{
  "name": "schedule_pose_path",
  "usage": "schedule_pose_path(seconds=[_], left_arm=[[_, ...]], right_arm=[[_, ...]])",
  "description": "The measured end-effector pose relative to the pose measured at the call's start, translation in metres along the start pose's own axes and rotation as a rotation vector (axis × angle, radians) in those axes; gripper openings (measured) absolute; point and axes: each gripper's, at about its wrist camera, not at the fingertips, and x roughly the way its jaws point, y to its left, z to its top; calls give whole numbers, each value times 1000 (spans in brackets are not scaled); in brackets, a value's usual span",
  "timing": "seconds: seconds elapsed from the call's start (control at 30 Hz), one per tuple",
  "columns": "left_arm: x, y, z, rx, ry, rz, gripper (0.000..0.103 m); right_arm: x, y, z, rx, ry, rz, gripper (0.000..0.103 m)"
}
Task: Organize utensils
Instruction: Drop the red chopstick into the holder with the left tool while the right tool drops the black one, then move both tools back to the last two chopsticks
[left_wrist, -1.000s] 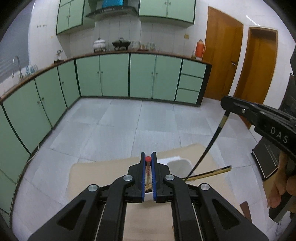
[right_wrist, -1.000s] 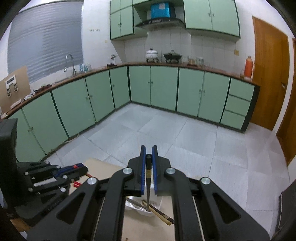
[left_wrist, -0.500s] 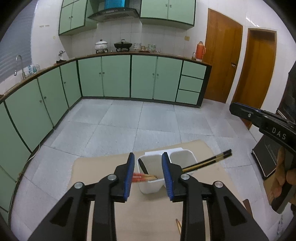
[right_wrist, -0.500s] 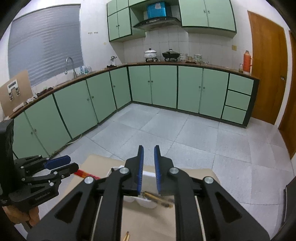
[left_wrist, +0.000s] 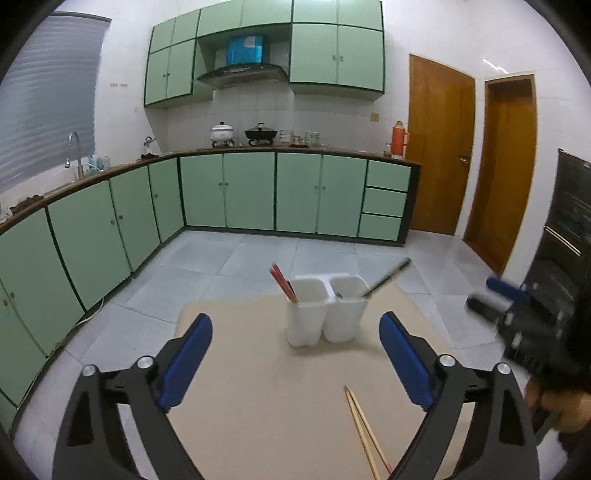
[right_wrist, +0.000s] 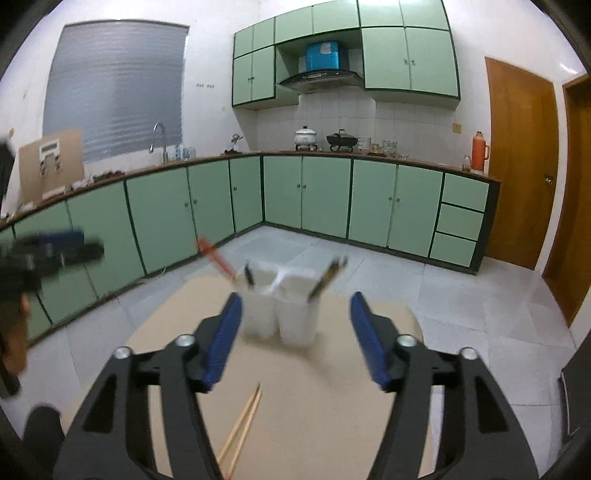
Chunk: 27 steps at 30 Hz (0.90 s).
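A white two-compartment utensil holder (left_wrist: 325, 310) stands on the tan table (left_wrist: 258, 387). Red chopsticks (left_wrist: 281, 280) lean in its left compartment and dark chopsticks (left_wrist: 388, 277) in its right. A pale wooden pair of chopsticks (left_wrist: 364, 432) lies flat on the table in front. My left gripper (left_wrist: 295, 363) is open and empty, back from the holder. My right gripper (right_wrist: 295, 339) is open and empty, facing the holder (right_wrist: 280, 306), with the wooden chopsticks (right_wrist: 242, 424) below it. The right gripper also shows at the right edge of the left wrist view (left_wrist: 506, 295).
The table's far edge lies just behind the holder, with grey tiled floor (left_wrist: 258, 258) beyond. Green kitchen cabinets (left_wrist: 258, 192) run along the back and left walls. Wooden doors (left_wrist: 439, 147) stand at the right.
Both grippers let go of their chopsticks, which now stand in the holder. Both opened wide and pulled back from the holder.
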Motion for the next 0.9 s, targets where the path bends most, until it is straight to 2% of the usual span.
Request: schedule_pose_path(seconds=[0.13,0.33,0.37,0.43,0.5,0.63,0.73,0.9], left_arm=[[-24,-11,-24,9,-1,-3,97],[-51,-23,-52,-3,-1,-20,97],[-54,-24,-57,-4,4,-23,97],[-58,-26,-67,0,4,-11,97],[-60,-26,-79,-8,15,-6,97],[-61,-12,-119,-47,16,21,97],[-57,-2,-154,-73,39,47,97],[-51,9,-194,-106,69,65,97]], right_arm=[[-31,20,-53,-11,17,-8,83],[-60,43,-115,13,60,4,84],[-61,47,-127,11,76,12,82],[-59,50,-144,25,117,26,68],[-54,50,-167,57,171,40,61],[-42,52,-200,98,237,44,53],[-37,60,-213,82,266,58,47],[-30,69,-219,61,283,85,47]])
